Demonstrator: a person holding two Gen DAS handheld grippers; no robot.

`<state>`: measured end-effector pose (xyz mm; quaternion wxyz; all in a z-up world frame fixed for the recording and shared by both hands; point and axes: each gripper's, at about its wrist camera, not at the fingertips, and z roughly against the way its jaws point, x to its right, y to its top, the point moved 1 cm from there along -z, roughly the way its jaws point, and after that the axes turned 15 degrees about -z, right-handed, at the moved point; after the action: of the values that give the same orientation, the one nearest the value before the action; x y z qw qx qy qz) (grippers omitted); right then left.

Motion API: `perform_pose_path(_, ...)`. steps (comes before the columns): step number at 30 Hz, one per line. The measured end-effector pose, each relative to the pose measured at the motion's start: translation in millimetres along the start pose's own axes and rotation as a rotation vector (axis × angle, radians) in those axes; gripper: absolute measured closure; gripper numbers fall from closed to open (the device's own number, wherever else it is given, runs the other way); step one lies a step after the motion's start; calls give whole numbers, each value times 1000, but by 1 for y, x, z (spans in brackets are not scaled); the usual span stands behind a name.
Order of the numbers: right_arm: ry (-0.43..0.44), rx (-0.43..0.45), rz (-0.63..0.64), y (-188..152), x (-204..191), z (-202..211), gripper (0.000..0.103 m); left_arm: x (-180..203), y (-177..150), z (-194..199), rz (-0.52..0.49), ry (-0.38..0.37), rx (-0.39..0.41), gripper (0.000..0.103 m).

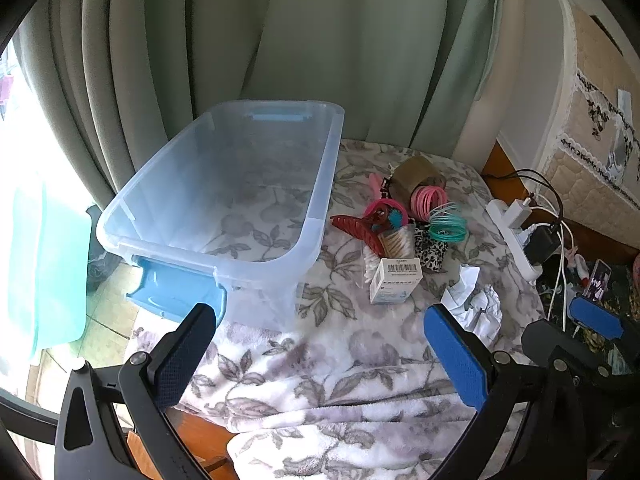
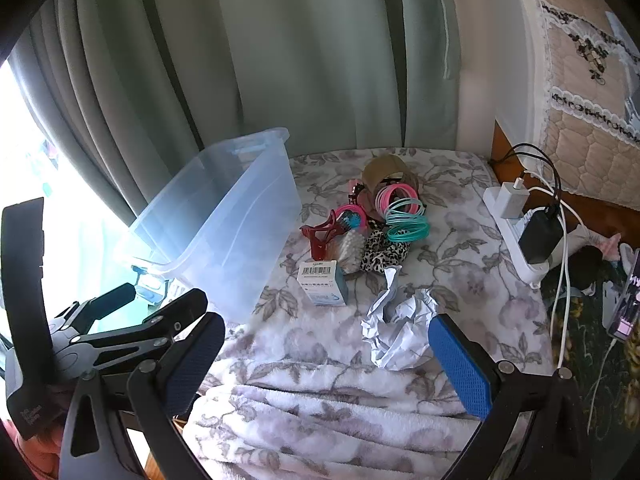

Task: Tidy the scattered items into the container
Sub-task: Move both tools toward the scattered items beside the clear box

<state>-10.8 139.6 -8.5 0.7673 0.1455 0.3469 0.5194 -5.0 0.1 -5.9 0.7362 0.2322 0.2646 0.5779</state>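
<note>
A clear plastic bin (image 1: 320, 168) (image 2: 256, 216) with blue latches stands on the floral blanket, nothing inside it. Right of it lies a heap: a red hair claw (image 1: 356, 228) (image 2: 320, 240), a small white box (image 1: 396, 280) (image 2: 324, 280), pink bangles (image 1: 428, 196) (image 2: 394, 194), teal bangles (image 1: 448, 228) (image 2: 408, 220), a leopard scrunchie (image 1: 432, 250) (image 2: 384, 254), a tape roll (image 1: 416, 172) (image 2: 386, 170) and crumpled paper (image 1: 476, 304) (image 2: 400, 328). My left gripper (image 1: 320, 360) is open, short of the bin and box. My right gripper (image 2: 326, 360) is open, near the paper.
Green curtains (image 1: 280, 40) hang behind the blanket-covered surface (image 1: 340, 380). A white power strip (image 1: 516, 236) (image 2: 512, 236) with chargers and cables lies on the right edge. A phone (image 2: 624, 308) and a mattress (image 2: 580, 80) are further right. A bright window is at left.
</note>
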Motion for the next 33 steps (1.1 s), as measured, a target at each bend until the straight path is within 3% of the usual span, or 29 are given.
perform_pose_path(12, -14, 25, 17, -1, -1, 3, 0, 0, 0, 7, 16, -1, 55, 0)
perform_pose_path(33, -14, -38, -32, 8, 10, -34, 0, 5, 1, -13, -39, 37, 68, 0)
